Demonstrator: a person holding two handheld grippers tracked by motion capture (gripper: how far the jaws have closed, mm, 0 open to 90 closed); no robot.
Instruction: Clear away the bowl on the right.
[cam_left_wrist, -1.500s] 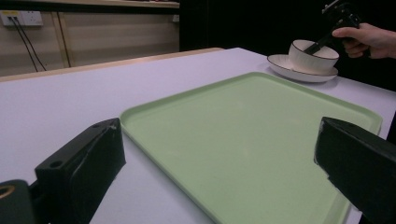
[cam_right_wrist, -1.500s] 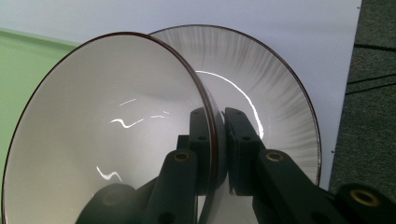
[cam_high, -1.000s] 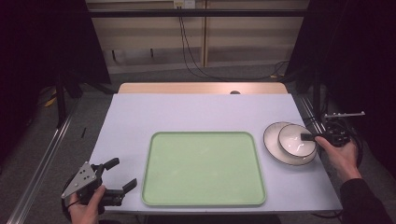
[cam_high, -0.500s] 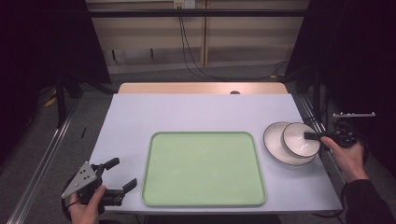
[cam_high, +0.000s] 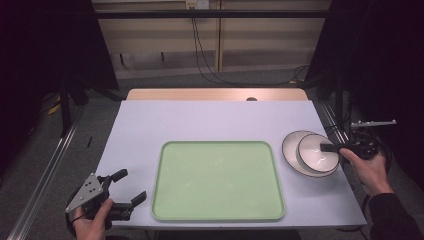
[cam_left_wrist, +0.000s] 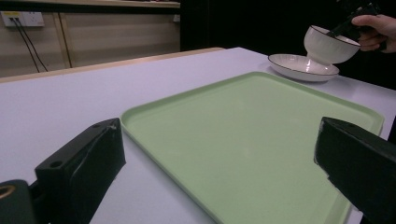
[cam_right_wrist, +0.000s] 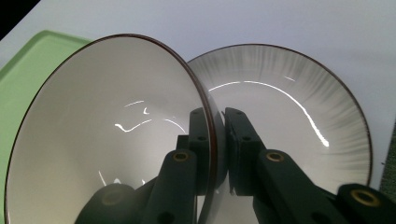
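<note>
While right gripper (cam_right_wrist: 215, 140) jaws clamp the bowl (cam_right_wrist: 107, 135) rim, left gripper (cam_high: 131, 191) jaws gape

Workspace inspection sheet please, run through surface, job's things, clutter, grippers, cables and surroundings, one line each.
Surface: pale table top, wooden strip along its far edge.
Job's things: white bowl with a dark rim, lifted and tilted above the shallow plate; green tray holds nothing.
Clutter: nothing seen.
Grippers: right gripper clamps the bowl's rim, one jaw inside, one outside; left gripper open, holding nothing, near the tray's left front corner.
Cables: black leads hang from a wall socket behind the table; one trails from the right gripper.
Surroundings: dark, grey floor, metal rail at the left.
</note>
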